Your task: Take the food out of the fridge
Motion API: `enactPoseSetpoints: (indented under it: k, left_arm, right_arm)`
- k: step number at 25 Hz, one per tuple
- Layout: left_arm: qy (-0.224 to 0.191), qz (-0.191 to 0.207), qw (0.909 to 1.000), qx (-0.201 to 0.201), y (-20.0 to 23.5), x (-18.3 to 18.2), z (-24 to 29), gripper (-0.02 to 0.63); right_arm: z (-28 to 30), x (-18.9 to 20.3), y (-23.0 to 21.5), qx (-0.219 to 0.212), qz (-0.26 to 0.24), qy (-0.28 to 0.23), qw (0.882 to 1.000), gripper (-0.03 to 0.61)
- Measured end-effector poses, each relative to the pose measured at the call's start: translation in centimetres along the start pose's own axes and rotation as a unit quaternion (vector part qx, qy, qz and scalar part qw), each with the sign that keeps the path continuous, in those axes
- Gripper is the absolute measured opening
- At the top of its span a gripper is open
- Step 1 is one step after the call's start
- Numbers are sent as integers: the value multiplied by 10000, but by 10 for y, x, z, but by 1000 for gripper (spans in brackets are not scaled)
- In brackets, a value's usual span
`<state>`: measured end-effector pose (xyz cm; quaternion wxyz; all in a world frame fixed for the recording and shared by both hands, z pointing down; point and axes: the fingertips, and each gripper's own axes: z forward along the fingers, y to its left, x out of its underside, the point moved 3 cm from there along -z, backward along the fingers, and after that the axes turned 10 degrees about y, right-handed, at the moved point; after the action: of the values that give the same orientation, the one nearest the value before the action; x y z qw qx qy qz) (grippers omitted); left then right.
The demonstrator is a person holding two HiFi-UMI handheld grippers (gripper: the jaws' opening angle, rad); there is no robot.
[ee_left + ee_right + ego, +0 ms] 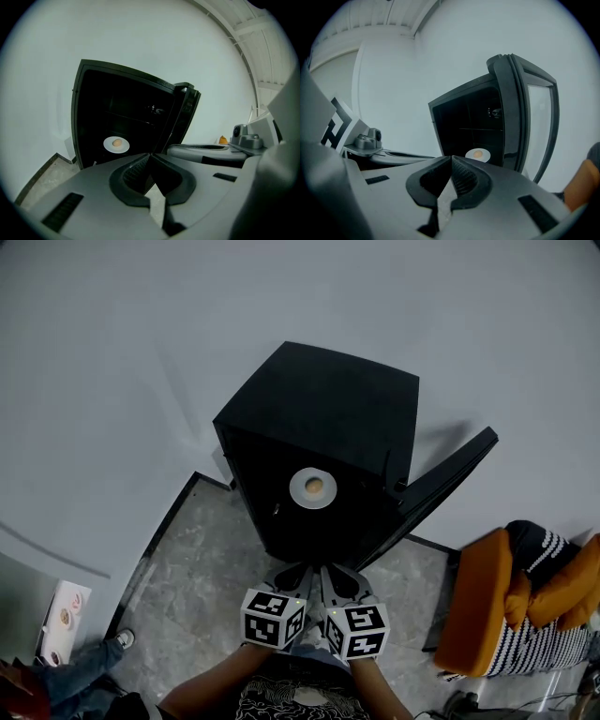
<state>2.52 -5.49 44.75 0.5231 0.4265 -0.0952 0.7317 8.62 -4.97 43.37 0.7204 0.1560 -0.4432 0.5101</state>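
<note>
A small black fridge [323,418] stands against the white wall with its door [441,486] swung open to the right. Inside, low down, a white plate [313,488] carries a round tan piece of food [315,486]; the plate [116,144] shows in the left gripper view and again [478,154] in the right gripper view. Both grippers are held side by side just in front of the fridge, short of the opening. My left gripper [296,576] is shut with nothing in it. My right gripper [332,579] is likewise shut and empty.
The floor [202,577] is grey stone tile. An orange cushion and striped fabric [506,601] lie at the right. A white box [64,615] and a person's leg in jeans [80,667] sit at the lower left.
</note>
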Motion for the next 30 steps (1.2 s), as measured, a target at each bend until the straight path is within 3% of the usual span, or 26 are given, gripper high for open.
enactPoseSetpoints:
  k: [3, 5, 10, 14, 24, 30]
  left_arm:
    - [-143, -738, 9966, 326, 6, 0, 8, 14]
    - [-341, -1410, 9869, 703, 10, 1, 13, 14]
    - [-955, -2538, 9520, 1424, 31, 1, 20, 14]
    - [-1378, -3230, 9150, 1987, 45, 3, 27, 14]
    - [-1723, -3642, 8725, 2762, 80, -7, 69, 15]
    - [-1722, -3803, 8606, 2916, 110, -8, 99, 15]
  right_arm:
    - [1, -5, -4, -57, -86, -32, 9999, 21]
    - [2, -6, -6, -90, -116, -33, 9999, 21]
    - [9, -7, -7, -148, -215, 42, 9996, 21]
    - [16, -7, -6, -158, -325, 133, 9993, 21]
    - [48, -15, -14, 77, -530, 381, 9978, 21]
    - [74, -29, -19, 180, -617, 462, 9969, 21]
